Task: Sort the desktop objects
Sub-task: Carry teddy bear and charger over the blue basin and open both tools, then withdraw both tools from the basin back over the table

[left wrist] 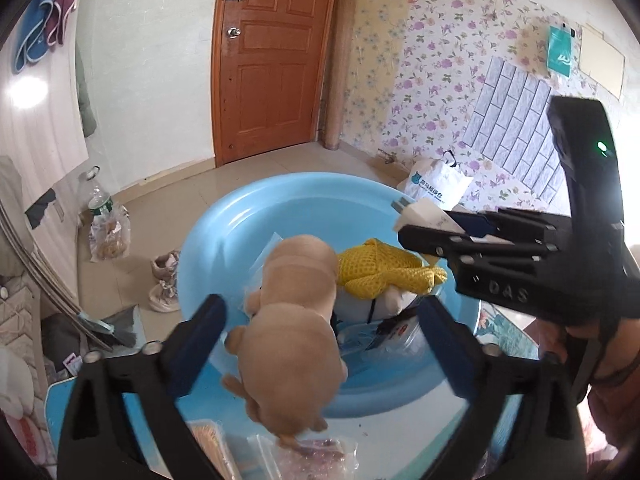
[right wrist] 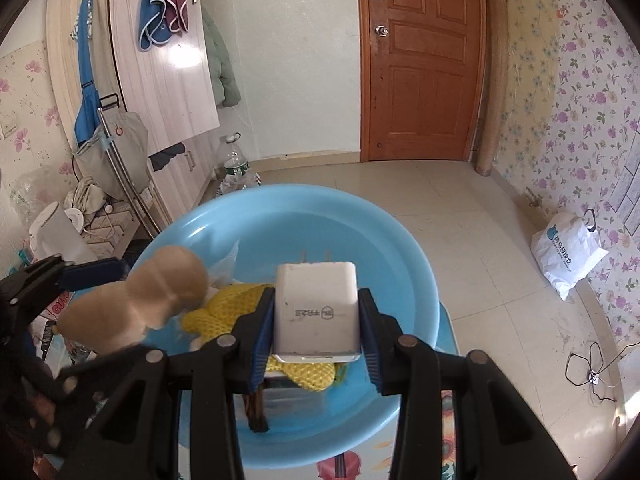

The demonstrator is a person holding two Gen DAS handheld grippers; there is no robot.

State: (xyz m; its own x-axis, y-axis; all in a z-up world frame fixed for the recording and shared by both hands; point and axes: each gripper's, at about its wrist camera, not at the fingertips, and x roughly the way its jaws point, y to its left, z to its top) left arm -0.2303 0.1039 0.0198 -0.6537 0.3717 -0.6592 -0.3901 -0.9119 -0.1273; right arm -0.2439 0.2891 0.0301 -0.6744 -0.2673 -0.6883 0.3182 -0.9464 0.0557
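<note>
A tan plush toy (left wrist: 294,320) sits between the spread fingers of my left gripper (left wrist: 320,332), over the near rim of a light blue basin (left wrist: 224,220); neither finger touches it. My right gripper (right wrist: 316,312) is shut on a white plug charger (right wrist: 316,308), prongs forward, held above the basin (right wrist: 400,248). In the left wrist view the right gripper (left wrist: 404,232) and charger (left wrist: 424,216) are at the right. A yellow knitted cloth (left wrist: 380,268) lies in the basin, also seen in the right wrist view (right wrist: 236,304). The plush (right wrist: 148,300) and left gripper (right wrist: 108,268) show at the left.
Clear plastic packets (left wrist: 304,456) lie on the table in front of the basin. More small items lie under the yellow cloth in the basin. A white shopping bag (right wrist: 568,252), a water jug (left wrist: 100,208) and shoes (left wrist: 164,284) stand on the tiled floor.
</note>
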